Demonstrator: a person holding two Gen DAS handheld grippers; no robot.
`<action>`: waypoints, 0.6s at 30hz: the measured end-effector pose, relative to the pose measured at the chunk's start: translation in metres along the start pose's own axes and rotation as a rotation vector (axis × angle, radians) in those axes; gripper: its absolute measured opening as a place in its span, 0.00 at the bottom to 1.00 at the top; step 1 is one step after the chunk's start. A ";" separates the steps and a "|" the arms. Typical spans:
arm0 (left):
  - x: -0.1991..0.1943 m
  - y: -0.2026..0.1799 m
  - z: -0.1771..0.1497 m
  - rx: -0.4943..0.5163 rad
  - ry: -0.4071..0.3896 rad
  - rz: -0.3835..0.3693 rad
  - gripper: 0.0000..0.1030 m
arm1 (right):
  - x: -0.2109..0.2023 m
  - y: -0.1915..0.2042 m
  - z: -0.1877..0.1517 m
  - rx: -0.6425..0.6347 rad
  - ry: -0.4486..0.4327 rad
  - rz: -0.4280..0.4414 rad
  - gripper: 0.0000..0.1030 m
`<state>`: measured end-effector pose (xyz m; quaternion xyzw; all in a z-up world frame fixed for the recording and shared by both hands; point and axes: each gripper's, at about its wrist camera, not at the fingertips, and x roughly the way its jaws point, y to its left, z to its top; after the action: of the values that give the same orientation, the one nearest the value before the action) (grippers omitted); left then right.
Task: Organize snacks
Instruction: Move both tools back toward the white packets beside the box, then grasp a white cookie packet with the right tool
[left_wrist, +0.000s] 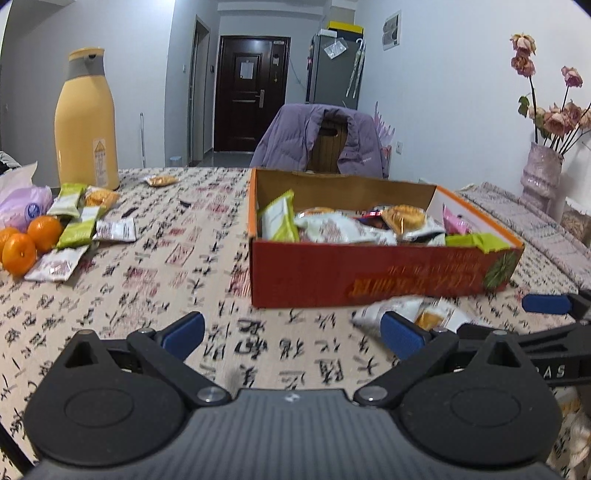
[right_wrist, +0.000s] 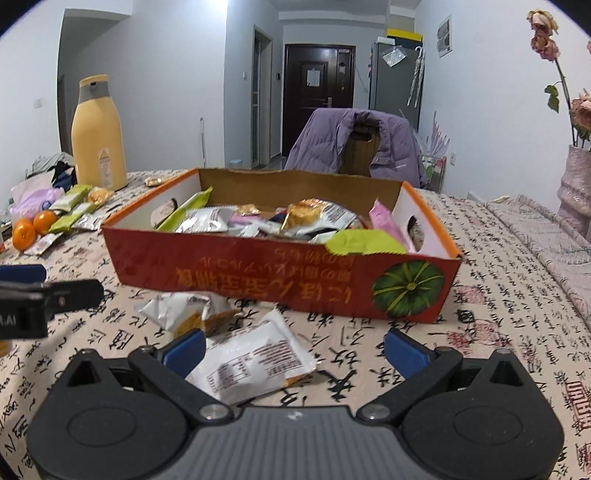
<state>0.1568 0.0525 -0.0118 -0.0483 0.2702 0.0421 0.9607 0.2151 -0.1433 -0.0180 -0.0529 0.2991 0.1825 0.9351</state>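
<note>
A red cardboard box holds several snack packets on the patterned tablecloth. My left gripper is open and empty, low over the cloth in front of the box. My right gripper is open; a white snack packet lies on the table between its fingers, near the left finger. A second white and orange packet lies just beyond it, also in the left wrist view. More loose packets lie at the far left.
A yellow thermos stands at the back left. Oranges and a purple bag sit by the loose packets. A chair with a purple jacket is behind the table. A vase of flowers stands right.
</note>
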 end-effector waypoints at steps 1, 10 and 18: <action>0.002 0.001 -0.003 0.001 0.007 -0.001 1.00 | 0.002 0.002 0.000 -0.008 0.006 0.001 1.00; 0.011 0.010 -0.010 -0.039 0.040 -0.030 1.00 | 0.023 0.017 0.000 -0.054 0.058 0.021 1.00; 0.011 0.010 -0.011 -0.048 0.043 -0.051 1.00 | 0.038 0.013 -0.004 -0.007 0.096 0.068 0.99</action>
<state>0.1597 0.0620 -0.0280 -0.0794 0.2883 0.0229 0.9540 0.2371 -0.1204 -0.0431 -0.0547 0.3448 0.2126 0.9126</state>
